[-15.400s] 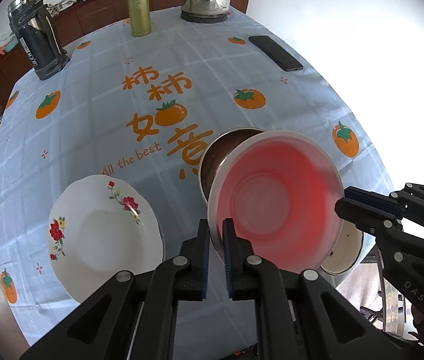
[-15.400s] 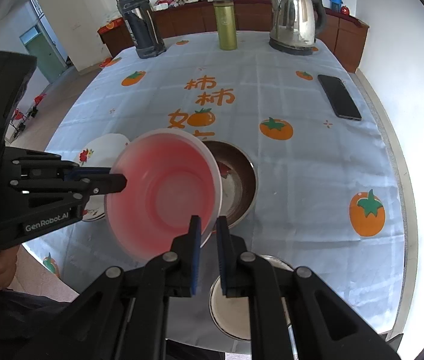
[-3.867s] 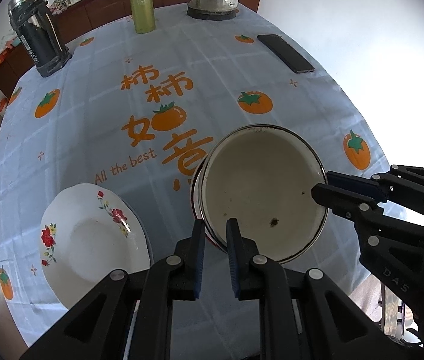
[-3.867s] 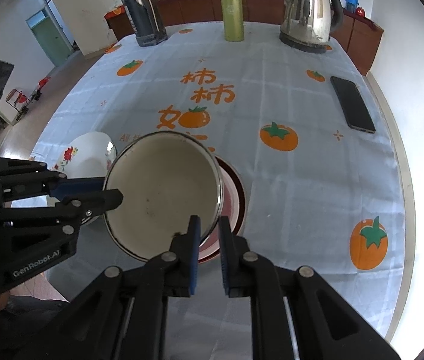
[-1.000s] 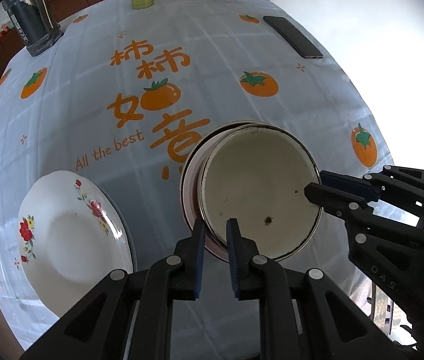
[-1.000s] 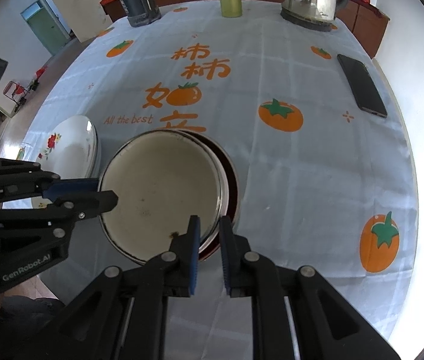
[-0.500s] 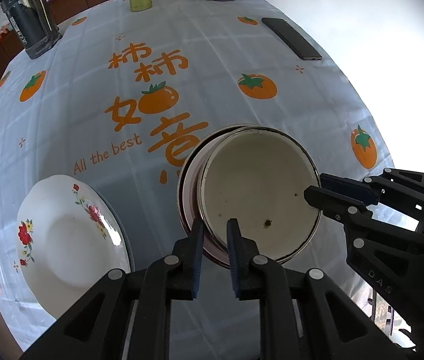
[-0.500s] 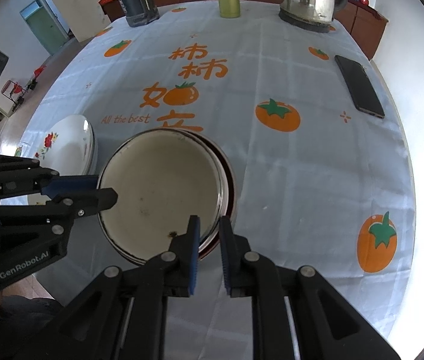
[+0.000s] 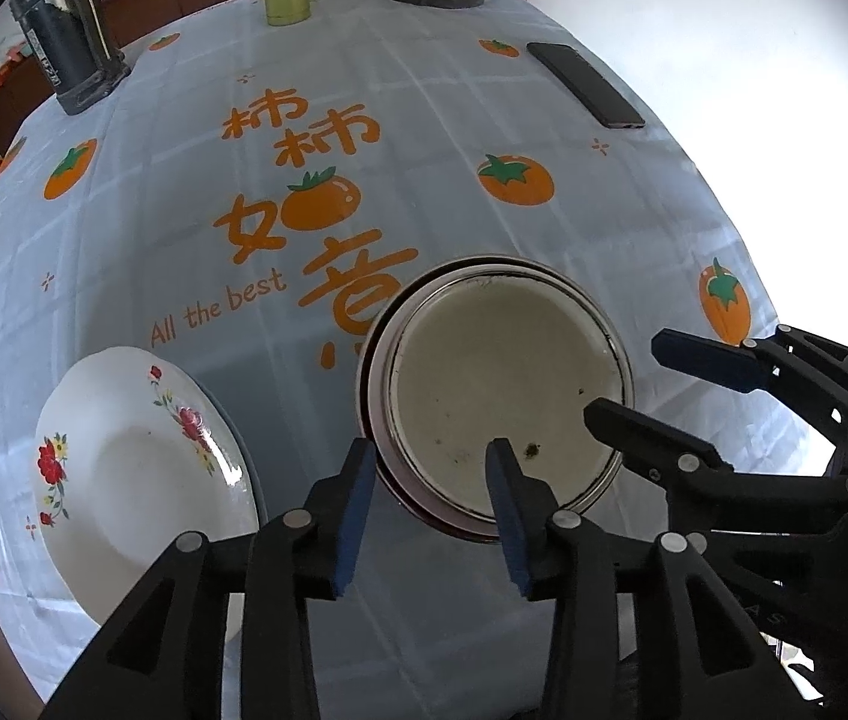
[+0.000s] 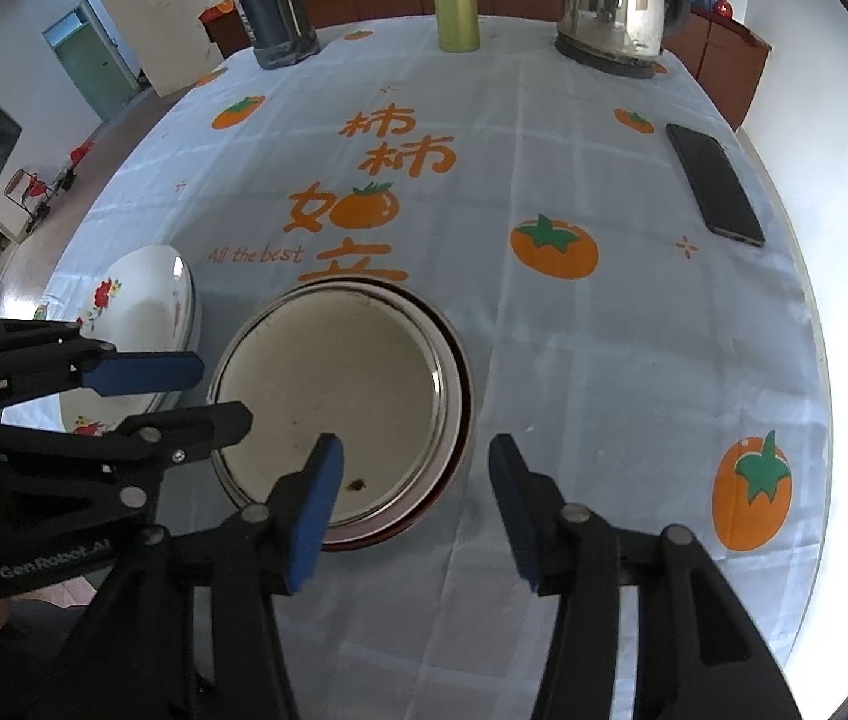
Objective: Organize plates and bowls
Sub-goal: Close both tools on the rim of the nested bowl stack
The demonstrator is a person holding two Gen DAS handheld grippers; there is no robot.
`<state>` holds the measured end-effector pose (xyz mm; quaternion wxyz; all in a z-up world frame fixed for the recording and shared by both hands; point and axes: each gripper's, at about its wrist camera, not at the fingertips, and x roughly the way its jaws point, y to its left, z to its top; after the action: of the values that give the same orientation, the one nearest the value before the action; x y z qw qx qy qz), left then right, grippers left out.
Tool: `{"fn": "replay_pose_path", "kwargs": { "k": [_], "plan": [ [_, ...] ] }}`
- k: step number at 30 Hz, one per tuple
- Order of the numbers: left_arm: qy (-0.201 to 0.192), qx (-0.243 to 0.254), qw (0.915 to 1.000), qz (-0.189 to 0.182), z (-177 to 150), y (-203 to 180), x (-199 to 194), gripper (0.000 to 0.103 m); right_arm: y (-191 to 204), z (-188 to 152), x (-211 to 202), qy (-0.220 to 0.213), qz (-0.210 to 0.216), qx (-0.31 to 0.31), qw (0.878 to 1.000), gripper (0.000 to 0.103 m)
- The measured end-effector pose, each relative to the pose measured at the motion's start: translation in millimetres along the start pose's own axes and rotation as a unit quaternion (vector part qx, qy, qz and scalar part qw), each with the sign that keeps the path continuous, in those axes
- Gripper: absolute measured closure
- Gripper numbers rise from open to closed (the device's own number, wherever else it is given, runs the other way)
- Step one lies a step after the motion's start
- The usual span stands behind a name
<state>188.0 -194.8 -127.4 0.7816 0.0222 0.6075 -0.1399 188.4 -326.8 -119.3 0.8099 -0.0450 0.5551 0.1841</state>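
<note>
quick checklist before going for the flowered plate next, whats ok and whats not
1. Cream bowl nested in the stack, level: ok.
2. Left gripper off the bowl rim: ok, jaws opening, pads clear, rim still between them.
3. Right gripper released: ok, jaws opening, rim between them untouched.
4. Flowered plate free to take, nothing on it: ok.
5. Plate fully on the table: cannot tell, it sits near the edge.
6. Phone away from the work: ok.
</note>
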Motion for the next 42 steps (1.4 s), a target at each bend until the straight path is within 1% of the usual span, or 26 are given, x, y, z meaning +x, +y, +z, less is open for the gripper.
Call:
{"fn": "replay_pose_path", "kwargs": {
  "k": [7,11,19,24,29,35,37,42],
  "plan": [
    [0.000,-0.008,1.0000,0.003,-1.5,3.5,-0.2,0.060,-1.3,-1.0,-1.6,-0.006,-0.001,0.003,1.000,0.052],
    [0.007,-0.021,0.9997,0.002,-2.4,9.0,4.7,0.060,-9.5,-0.9,-4.5,-0.013,0.000,0.022,1.000,0.052],
    [0.012,-0.031,0.9994,-0.009,-2.3,10.7,9.9,0.060,-10.4,2.1,3.3,0.001,0.006,0.026,1.000,0.053],
    [0.012,-0.033,0.9993,-0.008,-0.3,11.3,11.1,0.060,-10.0,5.3,7.7,0.006,0.005,0.024,1.000,0.058],
    [0.009,-0.027,0.9996,-0.007,2.9,9.4,11.5,0.061,-10.0,7.3,14.7,0.016,0.002,0.025,1.000,0.070],
    [0.020,-0.024,0.9995,-0.007,5.8,8.4,22.5,0.061,-13.1,5.1,30.0,0.036,-0.001,0.030,0.999,0.073],
    [0.019,-0.022,0.9996,0.001,5.5,8.2,24.2,0.066,-14.7,3.9,32.8,0.035,0.001,0.034,0.999,0.075],
    [0.020,-0.023,0.9995,0.003,5.0,10.5,23.6,0.069,-15.1,3.1,31.8,0.032,0.001,0.035,0.999,0.076]
  ]
}}
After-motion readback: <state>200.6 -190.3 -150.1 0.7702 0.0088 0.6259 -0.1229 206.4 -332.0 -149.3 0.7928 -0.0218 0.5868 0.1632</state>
